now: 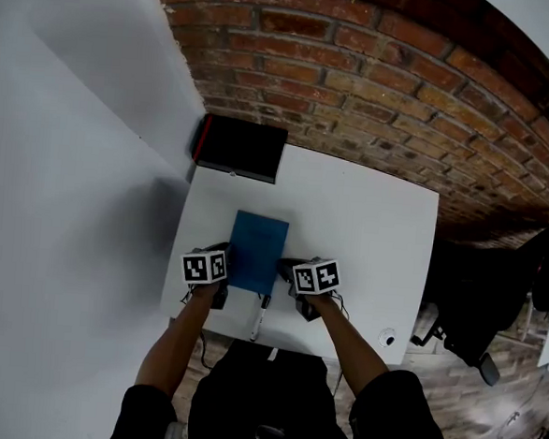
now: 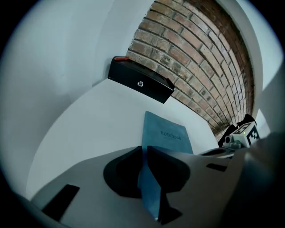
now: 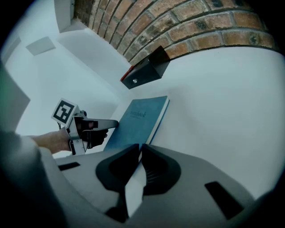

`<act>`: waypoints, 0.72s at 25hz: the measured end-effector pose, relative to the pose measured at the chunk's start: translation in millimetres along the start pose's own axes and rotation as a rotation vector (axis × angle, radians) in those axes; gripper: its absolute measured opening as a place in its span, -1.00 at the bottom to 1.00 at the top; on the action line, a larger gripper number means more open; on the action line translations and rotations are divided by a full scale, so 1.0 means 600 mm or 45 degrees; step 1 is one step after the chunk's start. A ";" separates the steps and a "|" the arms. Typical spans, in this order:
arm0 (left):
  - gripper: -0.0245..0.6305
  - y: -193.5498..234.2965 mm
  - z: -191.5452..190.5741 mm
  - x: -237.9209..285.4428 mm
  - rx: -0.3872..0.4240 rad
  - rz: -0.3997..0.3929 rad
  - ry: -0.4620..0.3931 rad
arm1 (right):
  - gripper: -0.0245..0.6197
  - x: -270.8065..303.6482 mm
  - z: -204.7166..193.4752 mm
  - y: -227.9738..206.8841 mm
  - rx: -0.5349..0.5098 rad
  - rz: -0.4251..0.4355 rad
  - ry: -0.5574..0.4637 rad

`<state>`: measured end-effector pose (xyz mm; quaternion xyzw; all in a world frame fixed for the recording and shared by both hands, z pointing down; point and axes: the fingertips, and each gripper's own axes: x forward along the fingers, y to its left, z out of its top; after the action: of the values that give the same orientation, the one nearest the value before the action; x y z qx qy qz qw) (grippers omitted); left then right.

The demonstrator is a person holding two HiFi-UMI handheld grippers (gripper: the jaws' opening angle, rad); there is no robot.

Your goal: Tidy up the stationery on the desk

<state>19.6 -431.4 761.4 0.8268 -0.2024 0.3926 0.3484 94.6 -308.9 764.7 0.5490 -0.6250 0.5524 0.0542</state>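
Left gripper (image 2: 144, 151) and right gripper (image 3: 139, 150): jaws closed tight, each pinching the blue notebook (image 1: 258, 248) by opposite sides. White desk (image 1: 368, 220); brick wall (image 1: 360, 70) behind.

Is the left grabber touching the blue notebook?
Touching. The left gripper view shows the left gripper pinching the blue notebook by its near edge, between its jaws.

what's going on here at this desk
A person is working at a white desk. The left hand-held gripper is shut on the left edge of a blue notebook, and the right hand-held gripper is shut on its right edge. The notebook sits mid-desk. A pen lies near the front edge, and a black box sits at the back by the brick wall.
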 end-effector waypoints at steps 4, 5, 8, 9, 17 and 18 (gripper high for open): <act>-0.78 0.001 -0.008 -0.005 0.017 0.012 0.005 | -0.80 0.002 -0.014 0.004 0.003 -0.004 0.000; -0.78 0.001 -0.010 -0.006 0.026 0.017 0.006 | -0.80 0.003 -0.016 0.004 0.008 -0.004 -0.005; -0.78 0.002 -0.013 -0.007 0.025 0.022 0.007 | -0.80 0.004 -0.019 0.003 0.036 -0.004 -0.030; -0.78 0.002 -0.013 -0.008 0.020 0.024 0.006 | -0.80 0.004 -0.018 0.003 0.039 -0.009 -0.036; -0.78 0.004 -0.017 -0.009 0.019 0.014 0.010 | -0.80 0.005 -0.016 0.003 -0.007 -0.111 -0.052; -0.78 0.003 -0.017 -0.009 0.016 0.006 0.012 | -0.80 0.005 -0.016 0.002 -0.013 -0.121 -0.057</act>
<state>10.1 -424.6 762.8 0.8266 -0.2002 0.3986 0.3431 87.3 -303.8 769.3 0.5899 -0.6021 0.5336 0.0692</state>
